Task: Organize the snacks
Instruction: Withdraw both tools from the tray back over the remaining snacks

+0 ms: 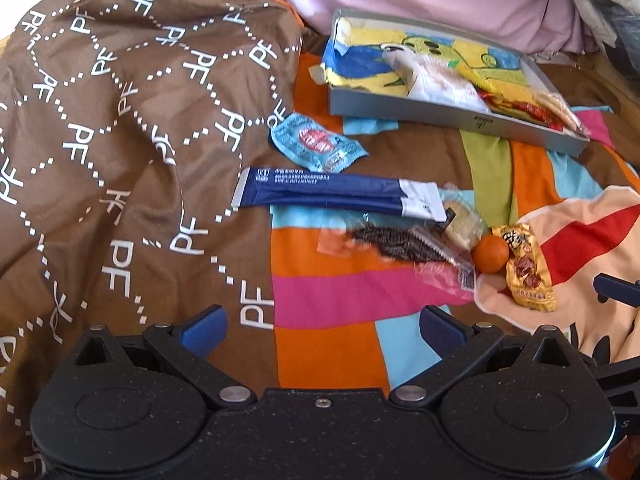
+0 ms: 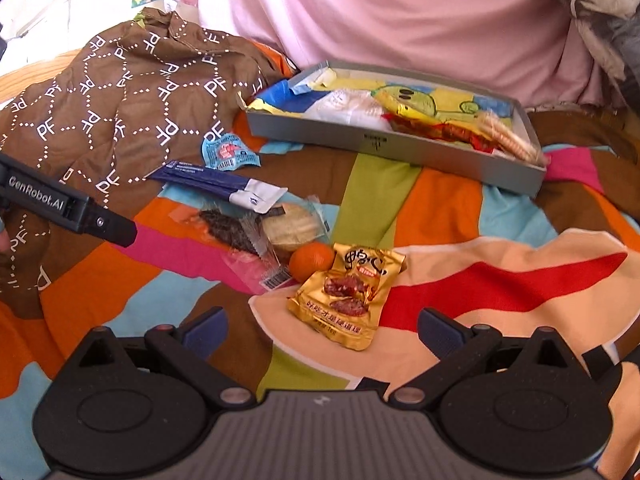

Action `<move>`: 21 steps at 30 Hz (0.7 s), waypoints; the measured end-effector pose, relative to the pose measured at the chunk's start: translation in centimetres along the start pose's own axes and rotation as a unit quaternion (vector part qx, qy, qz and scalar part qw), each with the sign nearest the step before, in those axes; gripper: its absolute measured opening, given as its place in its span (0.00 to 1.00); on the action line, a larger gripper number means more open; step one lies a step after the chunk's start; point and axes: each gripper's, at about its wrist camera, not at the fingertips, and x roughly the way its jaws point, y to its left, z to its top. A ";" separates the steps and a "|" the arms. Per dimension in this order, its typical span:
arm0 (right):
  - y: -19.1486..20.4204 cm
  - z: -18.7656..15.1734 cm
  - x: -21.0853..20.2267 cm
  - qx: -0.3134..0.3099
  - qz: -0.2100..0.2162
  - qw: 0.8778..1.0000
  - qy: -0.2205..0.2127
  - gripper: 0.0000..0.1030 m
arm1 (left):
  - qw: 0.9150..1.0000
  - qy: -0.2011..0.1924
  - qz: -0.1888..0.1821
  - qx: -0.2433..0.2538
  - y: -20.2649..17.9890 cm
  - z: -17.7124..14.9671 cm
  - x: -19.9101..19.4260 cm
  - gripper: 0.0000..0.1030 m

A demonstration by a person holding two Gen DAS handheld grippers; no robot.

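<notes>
We hold both grippers, left (image 1: 322, 330) and right (image 2: 322, 330), spread empty; the slippery gold packet (image 2: 348, 298) beside the orange (image 2: 312, 262) could slide when pinched.

The brown fabric with white dotted diamond lines (image 1: 120, 128) carries the letters "PF" repeated all over. In the right wrist view, the side of the black left gripper (image 2: 68, 208) reads "GenRobot.AI" in white. Print on the long dark blue packet (image 1: 328, 192) and gold foil pouch (image 2: 348, 296) is too small to read.

Gold packet (image 2: 347, 298), orange fruit (image 2: 311, 262), navy stick (image 1: 320, 194), grey tray (image 2: 400, 148), brown lettered cloth (image 1: 120, 120)
</notes>
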 end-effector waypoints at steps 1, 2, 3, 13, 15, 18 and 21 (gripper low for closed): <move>0.0 0.0 0.1 0.001 0.001 1.000 0.001 1.00 | 1.000 0.002 0.002 0.000 0.0 0.0 0.1 0.99; -0.1 0.0 0.1 0.002 0.001 1.000 0.002 1.00 | 1.000 0.004 0.003 0.000 0.0 -0.1 0.3 0.99; -0.1 0.0 0.2 0.003 0.002 1.000 0.003 1.00 | 1.000 0.006 0.005 0.000 0.1 -0.1 0.4 0.99; -0.8 0.5 1.3 0.030 0.013 0.999 0.016 1.00 | 1.000 0.019 0.009 0.009 -0.7 0.5 1.8 0.99; -0.9 0.6 1.5 0.036 0.016 0.999 0.021 1.00 | 1.000 0.020 0.008 0.011 -1.0 0.6 2.0 0.99; -1.0 0.7 1.8 0.037 0.017 0.999 0.021 1.00 | 1.000 0.021 0.008 0.016 -1.2 0.9 2.2 0.99; -1.0 0.9 2.0 0.038 0.014 0.999 0.017 1.00 | 1.000 0.018 0.007 0.020 -1.4 1.2 2.4 0.99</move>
